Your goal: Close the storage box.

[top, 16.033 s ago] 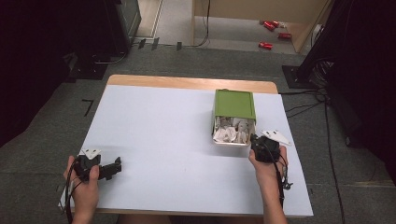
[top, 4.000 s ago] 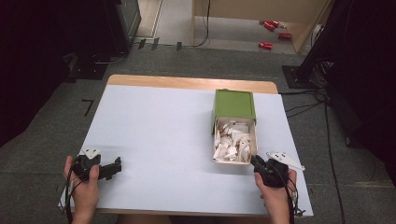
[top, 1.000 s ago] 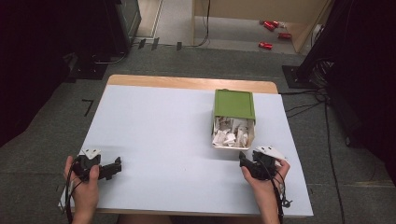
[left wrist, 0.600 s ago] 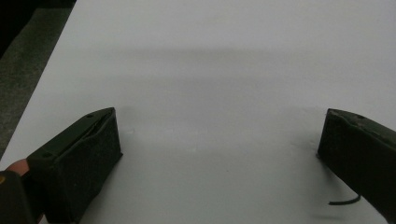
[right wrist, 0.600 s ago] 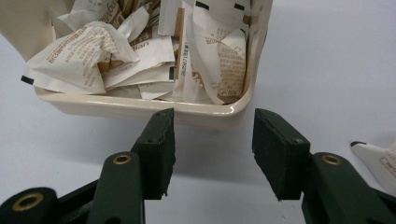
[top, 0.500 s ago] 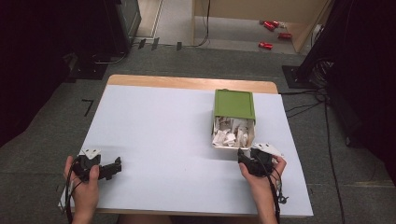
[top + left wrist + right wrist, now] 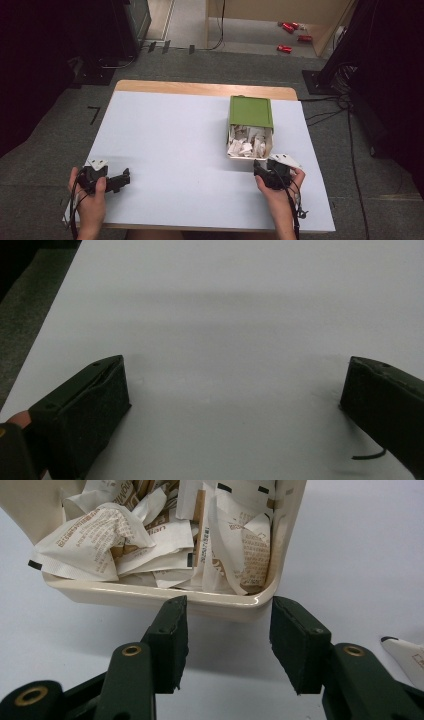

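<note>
- A cream drawer (image 7: 165, 597) packed with crumpled white sachets (image 7: 95, 542) slides out of a green box (image 7: 251, 111) at the tabletop's (image 7: 175, 130) right side.
- The right gripper (image 7: 227, 640) has its jaws parted, empty, just before the drawer's front rim.
- The left gripper (image 7: 235, 405) rests wide open on bare tabletop.
- The sachet print is too small to read.

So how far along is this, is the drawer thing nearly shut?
Partly. The cream plastic drawer of white paper sachets juts from its green case, less than earlier. The right tool sits open at its front rim, seemingly pushing it in. The left tool rests open on the white table.
</note>
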Demonstrator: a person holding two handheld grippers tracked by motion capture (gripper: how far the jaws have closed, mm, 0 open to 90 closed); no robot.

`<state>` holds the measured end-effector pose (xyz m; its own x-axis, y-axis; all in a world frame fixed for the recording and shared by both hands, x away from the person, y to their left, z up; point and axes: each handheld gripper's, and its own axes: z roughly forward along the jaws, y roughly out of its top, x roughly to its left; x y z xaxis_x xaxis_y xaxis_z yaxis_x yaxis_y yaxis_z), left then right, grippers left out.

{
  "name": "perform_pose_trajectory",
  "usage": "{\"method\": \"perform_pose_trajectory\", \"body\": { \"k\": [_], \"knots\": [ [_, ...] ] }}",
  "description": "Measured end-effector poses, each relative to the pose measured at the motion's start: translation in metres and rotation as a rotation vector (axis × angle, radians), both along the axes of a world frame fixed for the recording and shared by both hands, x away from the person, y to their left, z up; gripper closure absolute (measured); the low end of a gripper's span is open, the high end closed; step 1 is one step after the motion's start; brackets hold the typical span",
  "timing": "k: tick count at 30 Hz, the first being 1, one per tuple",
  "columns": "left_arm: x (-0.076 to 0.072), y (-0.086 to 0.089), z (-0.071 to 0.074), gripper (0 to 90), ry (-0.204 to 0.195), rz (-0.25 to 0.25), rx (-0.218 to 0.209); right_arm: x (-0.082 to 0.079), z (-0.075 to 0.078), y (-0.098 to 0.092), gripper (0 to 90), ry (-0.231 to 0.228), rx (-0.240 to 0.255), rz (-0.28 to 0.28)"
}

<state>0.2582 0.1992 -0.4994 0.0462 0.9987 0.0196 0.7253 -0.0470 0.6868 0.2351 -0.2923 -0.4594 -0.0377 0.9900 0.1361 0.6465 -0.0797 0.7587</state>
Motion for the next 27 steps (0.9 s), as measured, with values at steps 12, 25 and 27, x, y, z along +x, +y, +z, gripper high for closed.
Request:
{"method": "perform_pose_trajectory", "body": {
  "k": [12,25,27],
  "knots": [
    [0.000,0.000,0.000,0.0,0.000,0.000,0.000,0.001,-0.003,0.001,50.9,0.011,-0.007,-0.002],
    [0.000,0.000,0.000,0.0,0.000,0.000,0.000,0.016,-0.001,0.000,51.3,0.012,0.007,-0.031],
    [0.000,0.000,0.000,0.0,0.000,0.000,0.000,0.019,-0.002,0.000,51.4,0.012,0.013,-0.034]
  ]
}}
